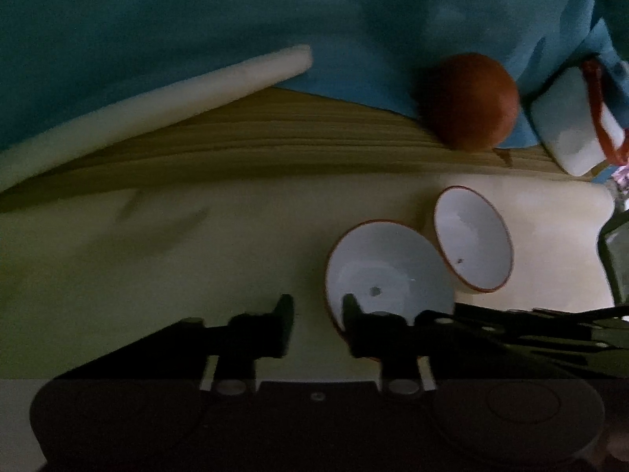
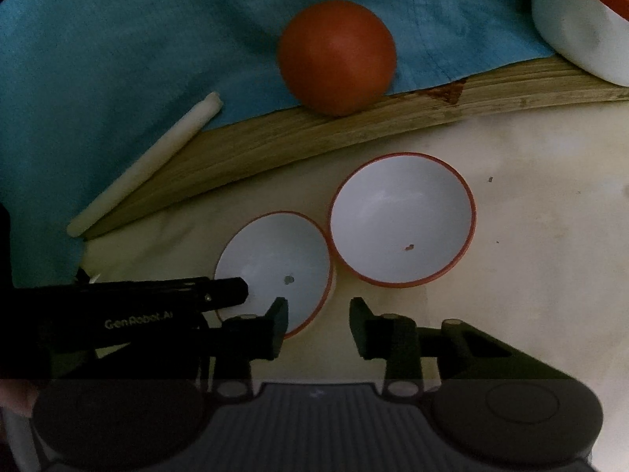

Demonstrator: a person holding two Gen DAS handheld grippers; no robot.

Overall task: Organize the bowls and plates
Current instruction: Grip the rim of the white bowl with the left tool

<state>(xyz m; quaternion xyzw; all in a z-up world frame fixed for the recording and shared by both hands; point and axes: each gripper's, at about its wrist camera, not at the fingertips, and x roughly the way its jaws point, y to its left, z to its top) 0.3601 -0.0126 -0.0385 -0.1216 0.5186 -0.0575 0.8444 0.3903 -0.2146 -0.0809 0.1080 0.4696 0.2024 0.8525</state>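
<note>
Two white bowls with orange rims sit side by side on a cream surface. The near bowl (image 1: 389, 267) (image 2: 275, 251) touches the far bowl (image 1: 475, 244) (image 2: 401, 216). My left gripper (image 1: 317, 314) straddles the near bowl's left rim, one finger inside and one outside, with a gap still showing. My right gripper (image 2: 318, 314) straddles the same bowl's right rim; its pads are not pressing. In the right wrist view the left gripper's black fingers (image 2: 220, 289) reach over the bowl from the left.
An orange-brown dome (image 2: 338, 55), perhaps an upturned bowl, rests at the edge of a blue cloth (image 2: 118, 39) on a wooden board (image 2: 314, 133). A white vessel with an orange rim (image 2: 578, 19) stands at the far right. A white roll (image 2: 145, 165) lies at the left.
</note>
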